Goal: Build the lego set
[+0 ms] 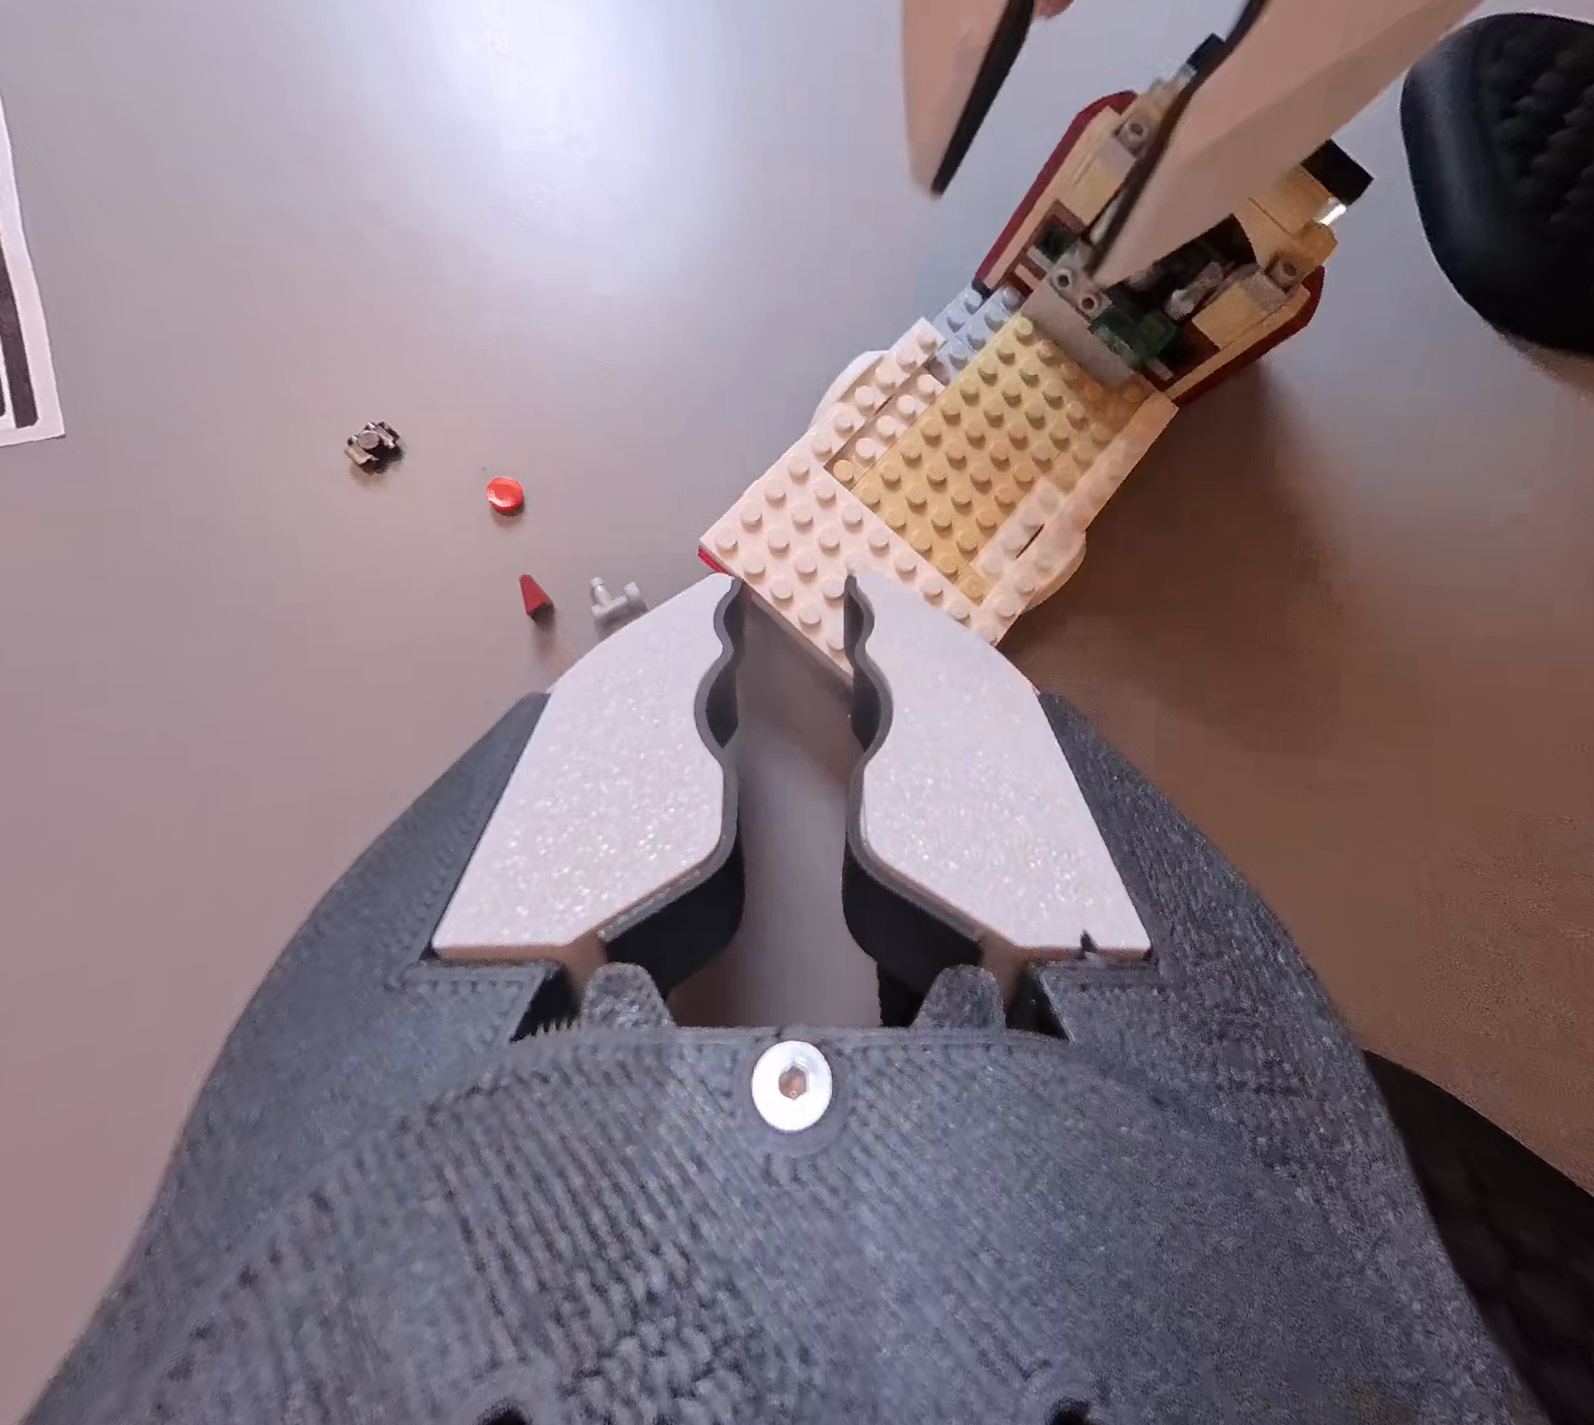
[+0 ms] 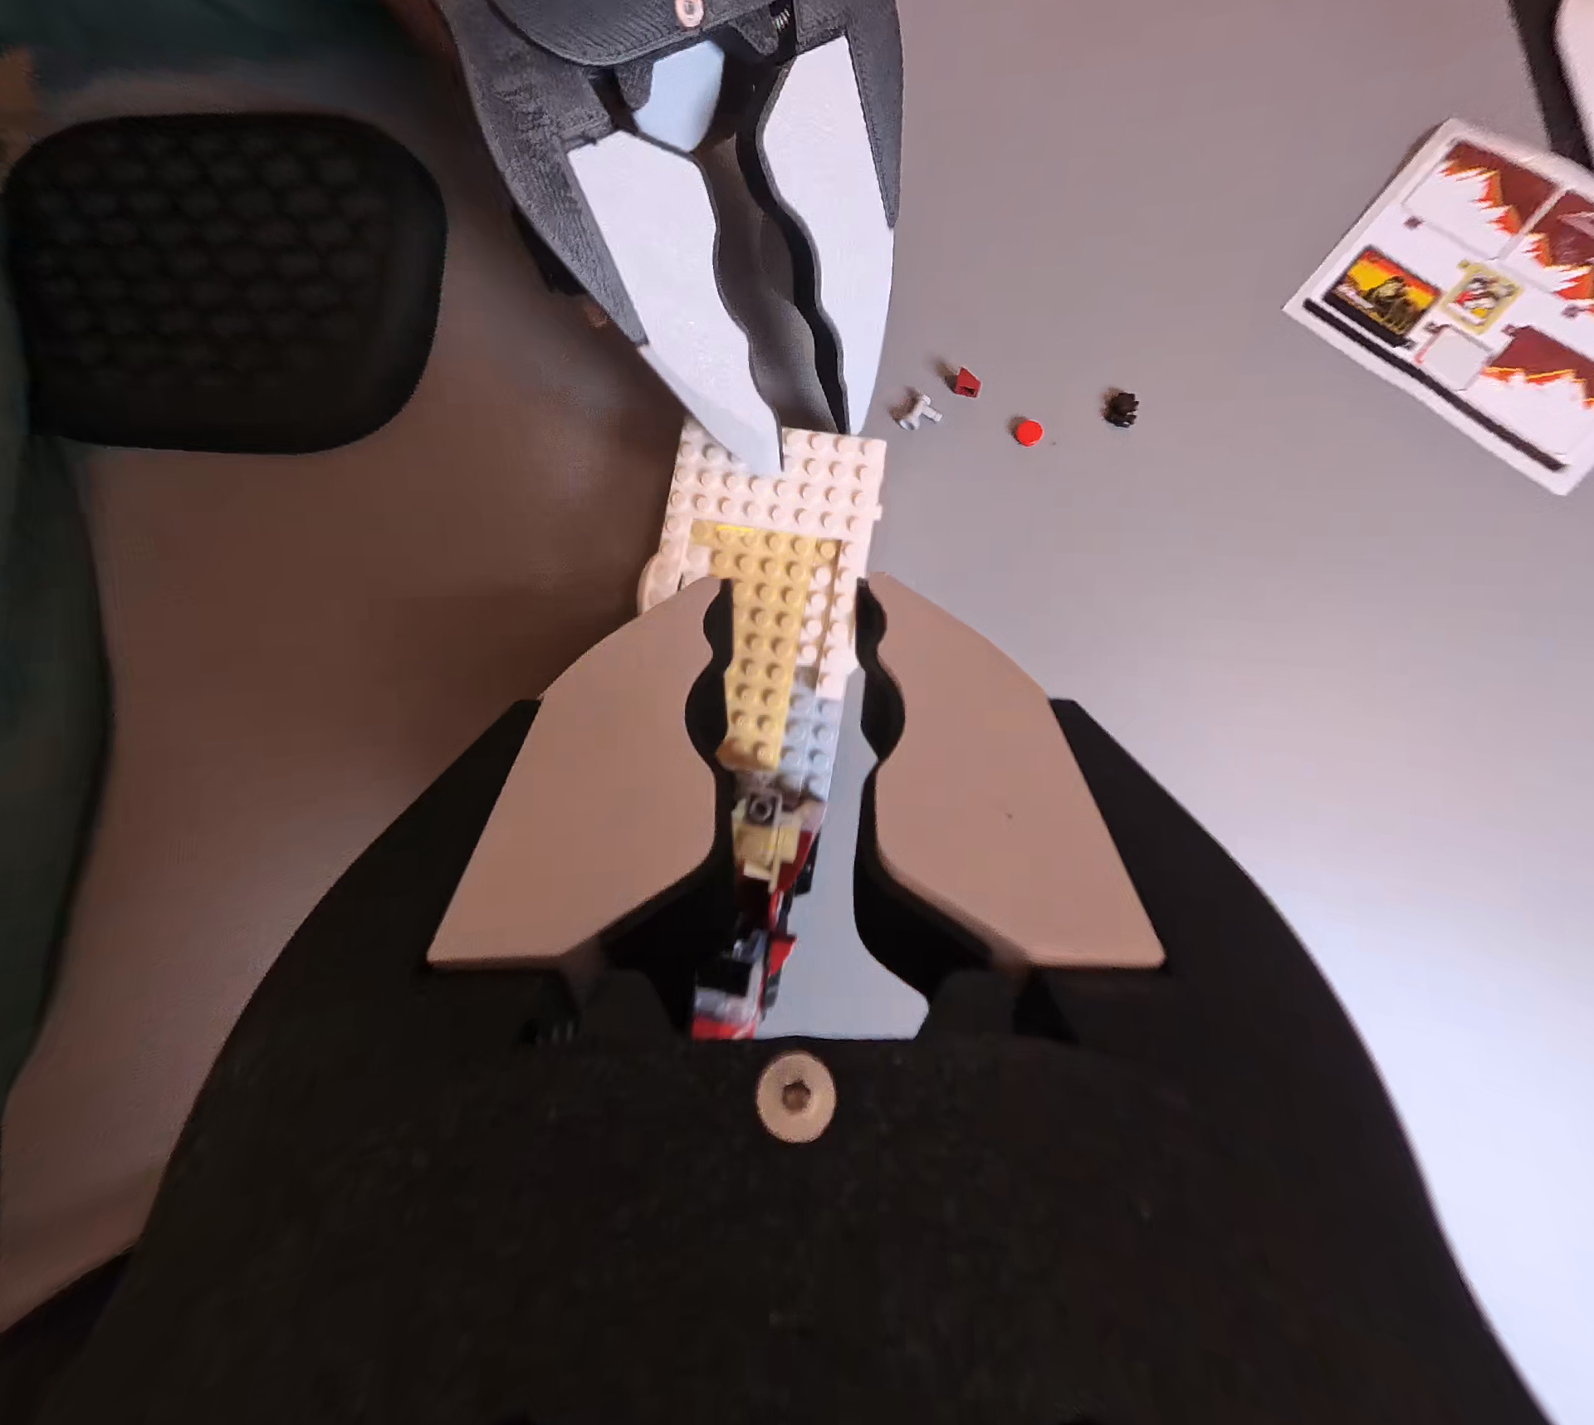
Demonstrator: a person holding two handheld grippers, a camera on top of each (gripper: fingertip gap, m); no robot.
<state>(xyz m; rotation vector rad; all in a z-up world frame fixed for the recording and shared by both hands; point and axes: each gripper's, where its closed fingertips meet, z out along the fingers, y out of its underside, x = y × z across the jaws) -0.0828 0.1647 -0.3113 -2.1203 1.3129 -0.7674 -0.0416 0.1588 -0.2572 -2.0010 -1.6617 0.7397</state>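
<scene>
The lego model [image 1: 975, 469] lies on the grey table, with a white and tan studded plate at one end and a dark red and tan cabin at the other. My left gripper [image 1: 793, 590] has a narrow gap between its jaws and nothing clamped. Its tips rest at the white end of the plate, which also shows in the right wrist view [image 2: 811, 443]. My right gripper [image 2: 792, 585] is open over the model [image 2: 759, 495]. In the left wrist view this right gripper [image 1: 1018, 234] has one finger down inside the cabin and the other beside the red wall.
Loose pieces lie on the table beside the white end: a dark grey piece [image 1: 373, 445], a red round tile [image 1: 505, 496], a red slope [image 1: 536, 598] and a light grey clip [image 1: 614, 601]. A sticker sheet [image 2: 1458, 296] lies farther out. A black chair armrest [image 2: 216, 279] is past the table edge. Spacing between my two grippers at the tips: around 8 centimetres.
</scene>
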